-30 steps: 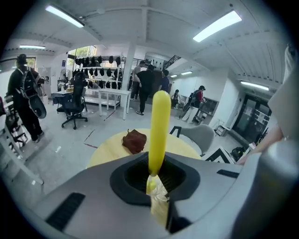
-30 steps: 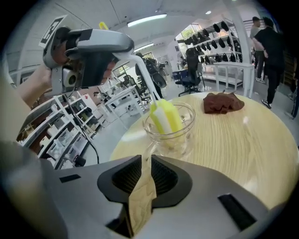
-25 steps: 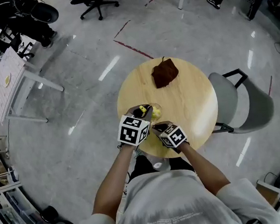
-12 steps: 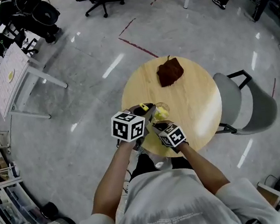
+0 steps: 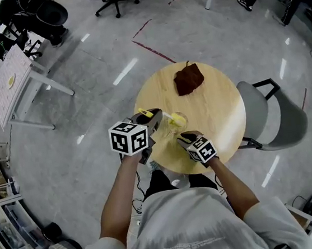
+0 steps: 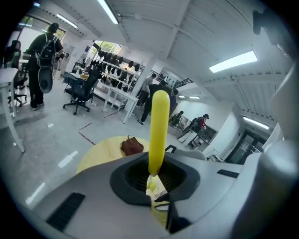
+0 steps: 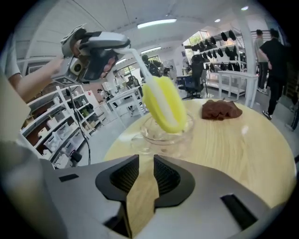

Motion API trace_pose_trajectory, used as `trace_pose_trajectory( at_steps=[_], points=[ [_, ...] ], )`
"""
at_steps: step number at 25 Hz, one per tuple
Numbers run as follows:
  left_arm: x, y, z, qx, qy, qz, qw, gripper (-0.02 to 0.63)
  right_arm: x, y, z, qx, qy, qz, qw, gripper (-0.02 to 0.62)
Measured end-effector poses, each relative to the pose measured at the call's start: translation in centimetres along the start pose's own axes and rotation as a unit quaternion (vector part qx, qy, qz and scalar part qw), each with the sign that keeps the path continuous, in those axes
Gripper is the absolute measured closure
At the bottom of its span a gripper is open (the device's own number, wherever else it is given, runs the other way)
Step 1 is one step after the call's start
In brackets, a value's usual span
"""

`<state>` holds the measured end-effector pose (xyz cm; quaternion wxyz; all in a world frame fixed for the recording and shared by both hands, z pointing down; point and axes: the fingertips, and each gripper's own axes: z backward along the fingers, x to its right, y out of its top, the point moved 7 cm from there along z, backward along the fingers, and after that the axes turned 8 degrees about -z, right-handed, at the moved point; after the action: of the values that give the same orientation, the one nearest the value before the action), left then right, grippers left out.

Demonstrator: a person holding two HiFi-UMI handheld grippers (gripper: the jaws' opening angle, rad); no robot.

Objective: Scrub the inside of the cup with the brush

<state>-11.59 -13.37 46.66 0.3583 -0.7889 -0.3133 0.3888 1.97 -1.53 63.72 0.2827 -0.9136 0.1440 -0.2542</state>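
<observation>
Two handheld grippers meet over a round wooden table in head view: left gripper sits just left of the clear cup, a yellow brush reaching from it to the cup; right gripper is just on the person's side of the cup, w/ a brown cloth well beyond the cup. Left gripper view: jaws clamped on the brush's thin stem, yellow head pointing fwd, cup glimpsed beneath. Right gripper view: jaws narrowly apart, just been opening, only bare tabletop btwn them, short of the cup; the tilted brush head's lower end is at the cup's mouth.
</observation>
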Motion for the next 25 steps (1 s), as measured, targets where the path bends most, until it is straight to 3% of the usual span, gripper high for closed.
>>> trace_pose_trajectory(
  at_steps=[3,5,6,9,14,17,25],
  points=[
    [0.7,-0.3,-0.8,-0.016,0.015,-0.035,0.9991,0.56,3.5,-0.4,1.7,0.023,-0.035,-0.011,0.999,0.37],
    [1.3,-0.9,-1.7,-0.031,0.025,-0.058,0.9975,0.56,4.9,0.4,2.1,0.037,-0.038,0.015,0.998,0.263],
    [1.6,-1.1,-2.0,-0.036,0.032,-0.066,0.9967,0.56,5.1,1.2,2.0,0.038,-0.03,0.039,0.998,0.247],
    [2.0,-1.9,-2.9,-0.04,0.053,-0.074,0.995,0.56,4.8,3.1,0.9,0.014,0.016,0.131,0.991,0.222],
    [2.7,-3.5,-4.6,-0.049,0.089,-0.087,0.991,0.56,4.5,4.5,-1.2,-0.021,0.076,0.258,0.963,0.196],
    [3.1,-3.9,-4.7,-0.033,0.107,-0.074,0.9909,0.56,4.4,5.1,-1.8,-0.012,0.098,0.27,0.958,0.192],
    [5.2,-4.9,-4.4,-0.024,0.118,-0.03,0.9922,0.56,4.4,4.4,-1.9,0.019,0.102,0.244,0.964,0.192]
  ],
)
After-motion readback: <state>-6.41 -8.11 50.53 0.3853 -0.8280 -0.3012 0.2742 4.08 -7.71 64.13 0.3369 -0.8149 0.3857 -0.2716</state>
